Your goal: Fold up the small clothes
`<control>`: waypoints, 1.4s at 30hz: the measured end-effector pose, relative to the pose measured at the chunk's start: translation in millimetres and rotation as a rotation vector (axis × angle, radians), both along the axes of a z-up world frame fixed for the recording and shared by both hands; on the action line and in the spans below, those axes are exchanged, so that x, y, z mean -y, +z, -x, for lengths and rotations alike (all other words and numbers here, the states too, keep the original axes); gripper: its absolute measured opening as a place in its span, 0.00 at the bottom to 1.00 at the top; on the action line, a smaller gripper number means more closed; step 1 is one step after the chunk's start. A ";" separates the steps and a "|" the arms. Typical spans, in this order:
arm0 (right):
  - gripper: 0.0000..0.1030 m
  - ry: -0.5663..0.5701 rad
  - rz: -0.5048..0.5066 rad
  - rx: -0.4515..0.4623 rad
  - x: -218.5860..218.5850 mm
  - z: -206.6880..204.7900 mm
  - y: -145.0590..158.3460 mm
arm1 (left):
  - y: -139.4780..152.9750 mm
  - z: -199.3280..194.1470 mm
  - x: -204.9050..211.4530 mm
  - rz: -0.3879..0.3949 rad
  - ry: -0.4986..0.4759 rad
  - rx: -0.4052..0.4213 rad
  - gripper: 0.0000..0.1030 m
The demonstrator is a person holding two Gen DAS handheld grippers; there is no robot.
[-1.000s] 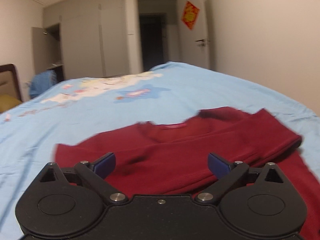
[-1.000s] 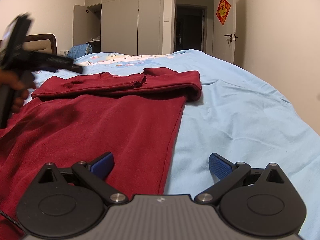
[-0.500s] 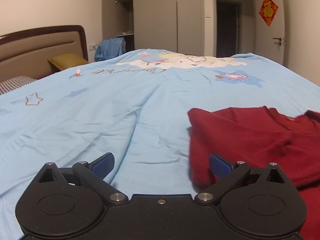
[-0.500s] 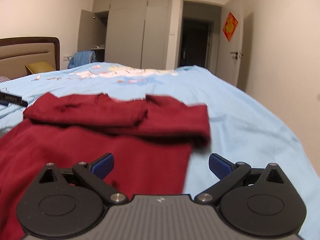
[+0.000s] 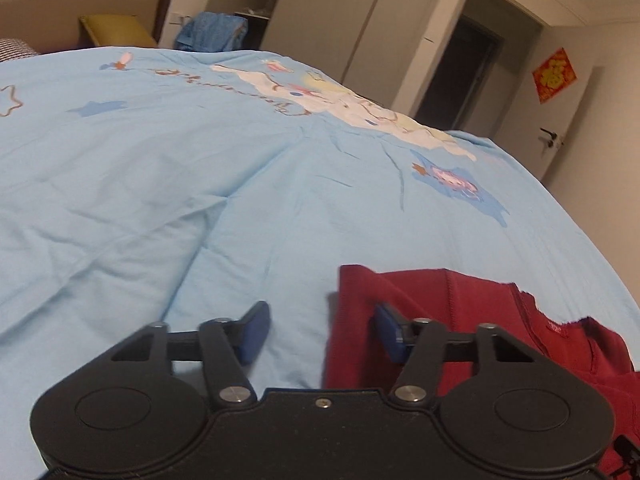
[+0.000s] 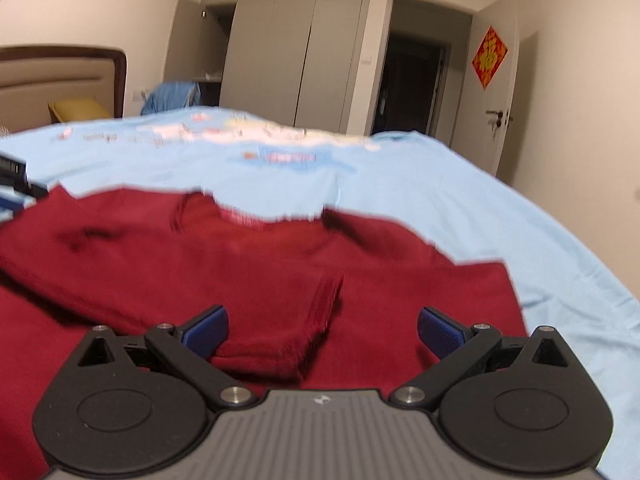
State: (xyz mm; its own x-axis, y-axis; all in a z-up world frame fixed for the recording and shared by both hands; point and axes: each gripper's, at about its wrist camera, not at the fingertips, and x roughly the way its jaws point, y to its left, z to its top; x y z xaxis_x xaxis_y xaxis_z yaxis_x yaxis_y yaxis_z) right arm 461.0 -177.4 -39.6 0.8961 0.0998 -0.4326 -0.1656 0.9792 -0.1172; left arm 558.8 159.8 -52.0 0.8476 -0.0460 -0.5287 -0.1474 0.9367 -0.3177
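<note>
A light blue duvet [image 5: 200, 184] with a cartoon print covers the bed and fills most of both views. At far left stands a padded headboard [image 6: 60, 76] with a yellow cushion [image 6: 78, 109] below it; next come a heap of blue cloth [image 6: 172, 96], grey wardrobe doors [image 6: 296, 48], a dark doorway [image 6: 412, 80], and at right a white door [image 6: 500, 92] bearing a red paper diamond [image 6: 489, 58].

The red sweater [image 6: 260, 264] lies flat on the duvet, neckline away from the cameras, with a sleeve folded across the chest.

The left gripper [image 5: 318, 330] hangs low at the sweater's left shoulder edge — its jaws are spread wide and grasp nothing. One blue pad sits over bare duvet, the other over red cloth; whether it touches the cloth I cannot tell.

The right gripper [image 6: 322, 330] hovers over the folded sleeve's cuff end, jaws spread just as wide and empty, with red fabric under both pads.

The left view shows only the sweater's [image 5: 460, 320] shoulder corner and collar, yet much more bare duvet and its print. The right view — blurred — takes in the whole upper sweater and, at its left margin, a sliver of the left gripper [image 6: 14, 178].
</note>
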 end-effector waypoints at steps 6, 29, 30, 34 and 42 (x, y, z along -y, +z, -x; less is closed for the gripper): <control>1.00 0.005 -0.021 -0.010 3.9 3.0 -8.8 | -2.2 -7.8 17.5 -0.076 -0.042 -0.006 0.22; 1.00 0.005 -0.011 -0.011 2.8 2.3 -10.7 | -4.5 107.1 72.1 -0.286 -0.226 0.062 0.93; 1.00 0.005 -0.012 -0.011 2.8 2.1 -10.8 | -9.4 102.5 76.3 -0.304 -0.221 0.040 0.93; 1.00 0.006 -0.013 -0.012 2.6 2.1 -11.0 | -22.1 94.3 86.0 -0.371 -0.220 -0.023 0.94; 1.00 0.005 -0.013 -0.010 2.3 2.8 -11.2 | -18.4 94.7 89.5 -0.471 -0.098 0.010 0.93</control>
